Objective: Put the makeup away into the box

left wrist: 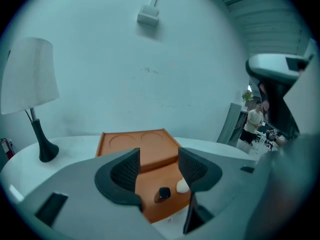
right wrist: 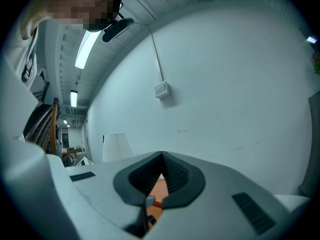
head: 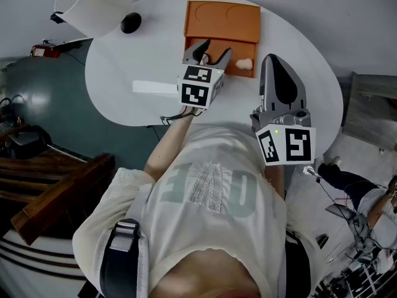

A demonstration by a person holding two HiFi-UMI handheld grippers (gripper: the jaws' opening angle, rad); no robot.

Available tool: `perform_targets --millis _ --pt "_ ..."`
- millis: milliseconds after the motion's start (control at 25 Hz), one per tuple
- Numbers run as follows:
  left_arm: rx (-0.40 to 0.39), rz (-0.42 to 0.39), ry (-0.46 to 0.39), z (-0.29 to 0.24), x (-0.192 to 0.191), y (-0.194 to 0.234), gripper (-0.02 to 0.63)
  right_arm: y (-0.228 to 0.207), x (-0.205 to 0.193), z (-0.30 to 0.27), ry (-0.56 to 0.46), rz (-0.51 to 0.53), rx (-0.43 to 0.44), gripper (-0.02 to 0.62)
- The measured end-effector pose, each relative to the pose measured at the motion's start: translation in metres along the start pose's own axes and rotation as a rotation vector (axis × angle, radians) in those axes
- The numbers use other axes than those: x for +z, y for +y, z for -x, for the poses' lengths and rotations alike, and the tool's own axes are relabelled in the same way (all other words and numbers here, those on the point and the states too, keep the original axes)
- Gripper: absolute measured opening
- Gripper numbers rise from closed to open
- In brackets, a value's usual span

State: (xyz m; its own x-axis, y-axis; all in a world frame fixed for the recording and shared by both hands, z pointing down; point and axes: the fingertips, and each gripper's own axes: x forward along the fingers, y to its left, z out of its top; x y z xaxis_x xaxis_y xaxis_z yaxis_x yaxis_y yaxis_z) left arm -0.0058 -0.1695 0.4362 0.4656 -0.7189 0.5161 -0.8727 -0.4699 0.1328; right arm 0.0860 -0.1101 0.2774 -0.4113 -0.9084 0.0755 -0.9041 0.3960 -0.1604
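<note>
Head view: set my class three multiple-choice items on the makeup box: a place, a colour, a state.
1. Where does the pale sponge lie? A on the floor; B inside the box; C on a chair.
2. What colour is the box? A orange; B blue; C green.
3. The left gripper has its fingers: A closed on the sponge; B closed together; C apart, empty.
Answers: B, it sits in the box's tray; A, lid and tray are orange; C, a clear gap shows between them.

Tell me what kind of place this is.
Probably a lab or office workspace: a white table with a lamp against a bare wall, strip lights along the ceiling.
</note>
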Motion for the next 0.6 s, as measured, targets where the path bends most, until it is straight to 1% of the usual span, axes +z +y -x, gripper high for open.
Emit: perform_targets --millis 120,160,200,320,360,440,520,600 --pt "0.006 -0.003 -0.123 0.023 0.042 0.004 0.241 0.002 0.004 -0.003 -0.01 0.019 0.007 0.005" --pt "0.013 -0.012 -0.171 0.032 0.057 0.004 0.229 0.002 0.007 -0.005 -0.02 0.029 0.01 0.005" --pt "0.027 -0.027 -0.221 0.042 0.073 0.005 0.202 0.003 0.012 -0.006 -0.033 0.04 0.014 0.004" --pt "0.088 -0.08 -0.37 0.078 0.117 0.006 0.044 0.005 0.03 -0.011 -0.088 0.071 0.03 0.005" --pt "0.105 -0.096 -0.415 0.091 0.129 0.006 0.008 0.006 0.037 -0.013 -0.11 0.076 0.036 0.005" --pt "0.124 -0.114 -0.506 0.114 0.15 0.003 0.008 0.007 0.048 -0.014 -0.153 0.066 0.044 0.005" --pt "0.138 -0.113 -0.595 0.135 0.167 -0.001 0.008 0.007 0.053 -0.015 -0.18 0.04 0.043 0.005" --pt "0.159 -0.123 -0.639 0.149 0.176 -0.003 0.008 0.007 0.053 -0.015 -0.183 0.031 0.035 0.005"
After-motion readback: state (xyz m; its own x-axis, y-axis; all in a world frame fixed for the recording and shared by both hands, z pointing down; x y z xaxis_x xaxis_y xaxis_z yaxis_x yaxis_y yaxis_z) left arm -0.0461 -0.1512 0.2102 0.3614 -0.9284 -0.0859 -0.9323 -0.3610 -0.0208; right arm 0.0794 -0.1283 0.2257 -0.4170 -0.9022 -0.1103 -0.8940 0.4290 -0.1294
